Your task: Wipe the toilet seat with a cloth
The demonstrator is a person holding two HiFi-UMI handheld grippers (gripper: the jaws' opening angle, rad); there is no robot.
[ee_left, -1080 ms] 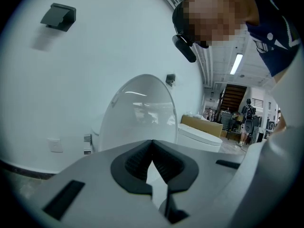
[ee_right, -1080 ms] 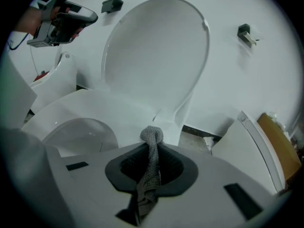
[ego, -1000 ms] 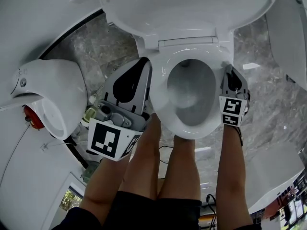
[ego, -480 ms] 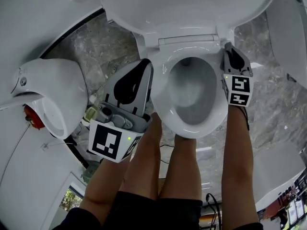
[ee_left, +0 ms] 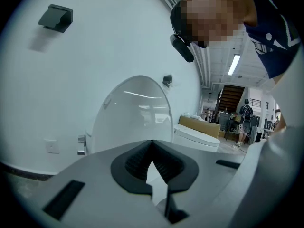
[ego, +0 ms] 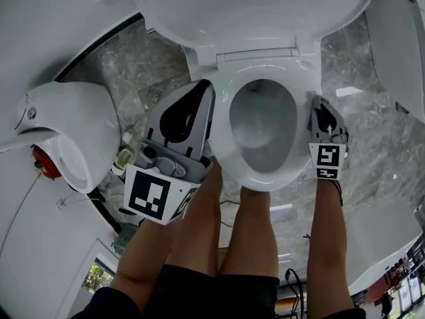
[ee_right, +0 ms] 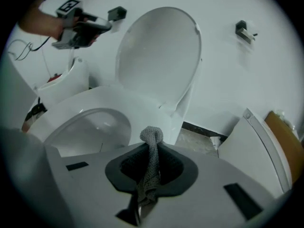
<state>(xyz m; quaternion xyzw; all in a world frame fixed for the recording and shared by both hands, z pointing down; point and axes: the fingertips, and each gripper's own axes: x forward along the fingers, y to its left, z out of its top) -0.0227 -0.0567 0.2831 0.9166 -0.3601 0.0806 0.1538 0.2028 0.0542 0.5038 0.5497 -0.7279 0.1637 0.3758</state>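
Observation:
The white toilet seat (ego: 222, 138) rings the bowl, with the lid (ego: 252, 5) raised behind it. My right gripper (ego: 319, 104) sits at the seat's right edge, shut on a grey knitted cloth (ee_right: 151, 163) that pokes up from between its jaws. In the right gripper view the seat (ee_right: 118, 106) lies just ahead and to the left of the cloth. My left gripper (ego: 203, 96) hangs by the seat's left side, apart from it; its jaws (ee_left: 152, 144) are shut with nothing between them and face the lid (ee_left: 133, 113).
A second white fixture (ego: 73, 131) with a red part (ego: 41, 161) stands at the left on the marble floor (ego: 133, 65). Another toilet (ego: 398, 45) is at the right. The person's legs (ego: 255, 244) stand before the bowl. A wall hook (ee_right: 244, 31) is on the wall.
My right gripper slid up the seat's right side toward the hinge, then came back down to the middle of the right rim. The left gripper stayed put.

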